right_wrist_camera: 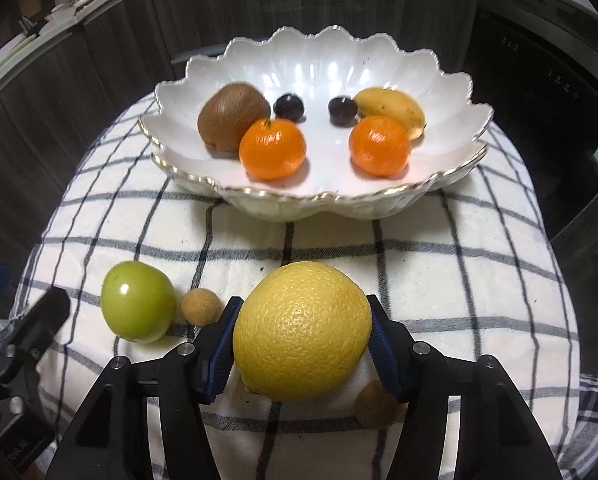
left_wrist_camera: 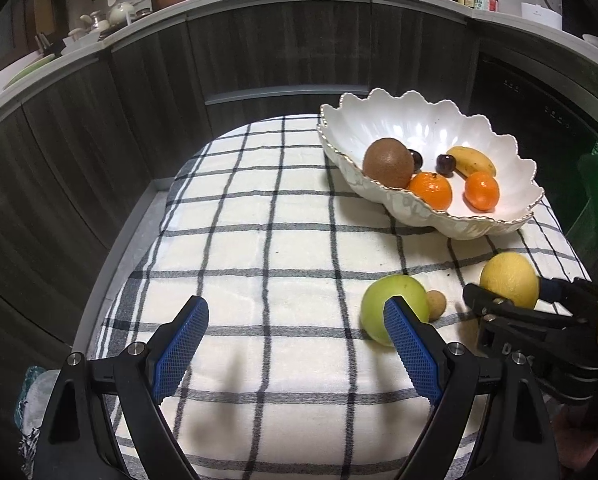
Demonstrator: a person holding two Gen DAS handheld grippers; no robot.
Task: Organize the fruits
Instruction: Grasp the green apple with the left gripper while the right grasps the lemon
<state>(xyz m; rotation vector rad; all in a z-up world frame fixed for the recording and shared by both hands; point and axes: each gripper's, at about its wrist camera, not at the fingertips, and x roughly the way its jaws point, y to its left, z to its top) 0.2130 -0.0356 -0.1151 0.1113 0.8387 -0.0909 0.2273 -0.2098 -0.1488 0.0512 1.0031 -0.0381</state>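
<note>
Checked cloth [right_wrist_camera: 459, 280] fills the frame in the right wrist view, scalloped white bowl [right_wrist_camera: 439, 76] up top holding a kiwi [right_wrist_camera: 233, 116], two mandarins, a banana and two dark cherries. Bottom centre, the lemon [right_wrist_camera: 303, 332] sits between the right gripper [right_wrist_camera: 301, 344] pads, both blue pads pressed against its sides. Lower left, green apple [right_wrist_camera: 137, 306], small brown longan [right_wrist_camera: 201, 306] beside it. Left gripper [left_wrist_camera: 295, 352] gapes wide, empty, at the bottom of its own view.
</note>
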